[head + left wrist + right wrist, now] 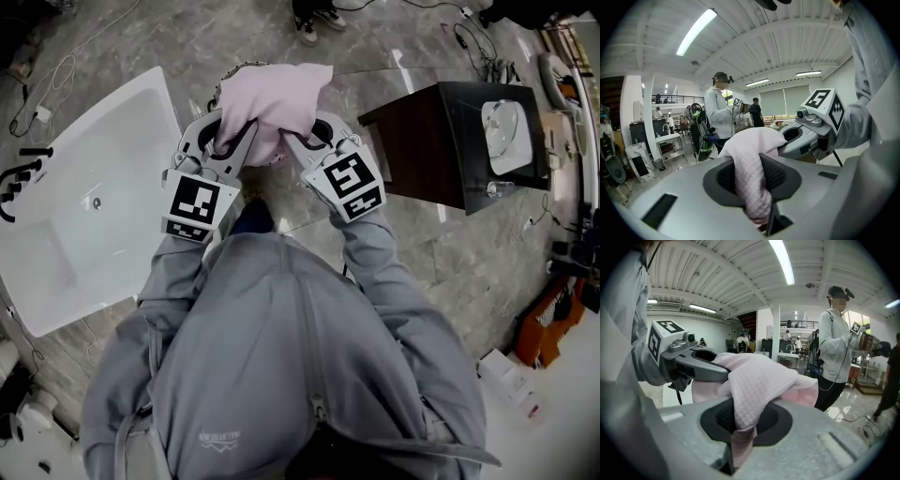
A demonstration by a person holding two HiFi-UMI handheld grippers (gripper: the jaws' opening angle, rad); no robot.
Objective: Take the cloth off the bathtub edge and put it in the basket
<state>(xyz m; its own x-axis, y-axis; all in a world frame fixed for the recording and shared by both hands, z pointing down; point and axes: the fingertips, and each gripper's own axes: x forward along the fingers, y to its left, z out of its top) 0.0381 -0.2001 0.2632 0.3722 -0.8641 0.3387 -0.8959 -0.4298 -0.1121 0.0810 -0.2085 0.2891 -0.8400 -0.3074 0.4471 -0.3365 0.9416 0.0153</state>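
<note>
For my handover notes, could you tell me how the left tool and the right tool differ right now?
The left tool grips the pink cloth at its left, beside the bathtub; the right tool grips it at its right, nearer the dark cabinet. The left tool's marker cube bears a different pattern from the right tool's. Both are shut on the cloth, holding it clear of the bathtub.

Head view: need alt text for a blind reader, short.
From above, a person in a grey hoodie holds a bunched pink cloth pinched by the left claw and right claw. A white bathtub lies at the left, a dark cabinet at the right.
</note>
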